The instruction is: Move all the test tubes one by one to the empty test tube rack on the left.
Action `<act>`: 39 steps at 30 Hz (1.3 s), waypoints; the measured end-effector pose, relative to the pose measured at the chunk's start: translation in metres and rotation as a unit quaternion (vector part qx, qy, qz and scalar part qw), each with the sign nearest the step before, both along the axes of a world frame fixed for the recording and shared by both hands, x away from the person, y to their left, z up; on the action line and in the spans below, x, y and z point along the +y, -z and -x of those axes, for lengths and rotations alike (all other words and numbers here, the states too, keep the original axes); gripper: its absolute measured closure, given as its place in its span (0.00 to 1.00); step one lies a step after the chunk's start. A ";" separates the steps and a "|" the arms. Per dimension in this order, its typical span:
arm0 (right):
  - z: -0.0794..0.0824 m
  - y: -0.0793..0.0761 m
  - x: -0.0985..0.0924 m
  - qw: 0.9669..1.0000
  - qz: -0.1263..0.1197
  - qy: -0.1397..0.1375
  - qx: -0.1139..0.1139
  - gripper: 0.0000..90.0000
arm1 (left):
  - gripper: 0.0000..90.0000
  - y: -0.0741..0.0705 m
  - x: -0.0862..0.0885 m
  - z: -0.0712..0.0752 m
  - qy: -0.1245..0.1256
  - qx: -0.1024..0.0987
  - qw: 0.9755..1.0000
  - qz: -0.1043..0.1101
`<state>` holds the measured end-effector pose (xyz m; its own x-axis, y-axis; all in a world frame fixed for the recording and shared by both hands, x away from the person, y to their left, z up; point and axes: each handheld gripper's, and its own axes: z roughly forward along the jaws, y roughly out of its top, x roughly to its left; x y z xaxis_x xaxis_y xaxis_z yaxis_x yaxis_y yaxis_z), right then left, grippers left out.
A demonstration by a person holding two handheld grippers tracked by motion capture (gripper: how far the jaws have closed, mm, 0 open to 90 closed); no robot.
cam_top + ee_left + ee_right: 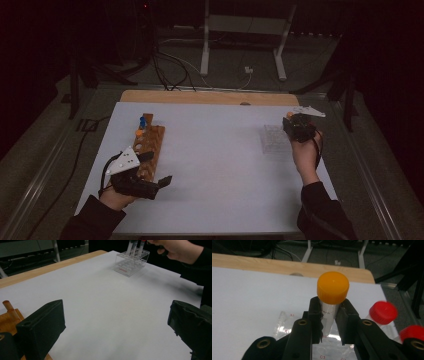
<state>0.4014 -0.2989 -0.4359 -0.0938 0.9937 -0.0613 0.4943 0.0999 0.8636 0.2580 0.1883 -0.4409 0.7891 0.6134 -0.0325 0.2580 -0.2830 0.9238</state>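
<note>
My right gripper (329, 315) is clamped on the orange-capped tube (331, 293) just under its cap, above the clear rack (276, 138) at three o'clock on the white table (220, 170). The two red-capped tubes (384, 313) stand close at its four o'clock; a sideways drift could clip them or drag the light rack. My left gripper (159, 182) rests spread and empty beside the wooden rack (150, 145) at nine o'clock, so nothing steadies the clear one.

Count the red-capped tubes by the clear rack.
2: both red-capped plastic tubes stand right of the orange-capped tube that the right tool grips; others may be hidden.
</note>
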 end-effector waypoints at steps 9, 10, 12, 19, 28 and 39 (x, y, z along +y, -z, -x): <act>0.015 -0.025 0.006 0.999 0.007 -0.012 -0.032 0.83 | 0.02 -0.001 -0.006 0.001 0.010 0.004 1.000 -0.001; 0.017 -0.027 0.007 0.999 0.007 -0.015 -0.035 0.83 | 0.02 -0.001 -0.007 0.001 0.011 0.005 1.000 0.000; 0.021 -0.031 0.011 0.999 0.006 -0.026 -0.039 0.83 | 0.02 -0.003 -0.008 0.000 0.013 0.004 1.000 0.000; 0.039 -0.033 0.032 0.996 0.010 -0.083 -0.039 0.83 | 0.02 -0.007 -0.017 -0.001 0.025 0.005 1.000 -0.003; 0.069 -0.017 0.063 0.986 0.022 -0.163 -0.019 0.83 | 0.02 -0.011 -0.030 -0.004 0.039 0.004 0.999 -0.006; 0.106 0.001 0.098 0.969 0.016 -0.246 0.003 0.83 | 0.03 -0.015 -0.053 -0.009 0.065 0.006 0.998 -0.009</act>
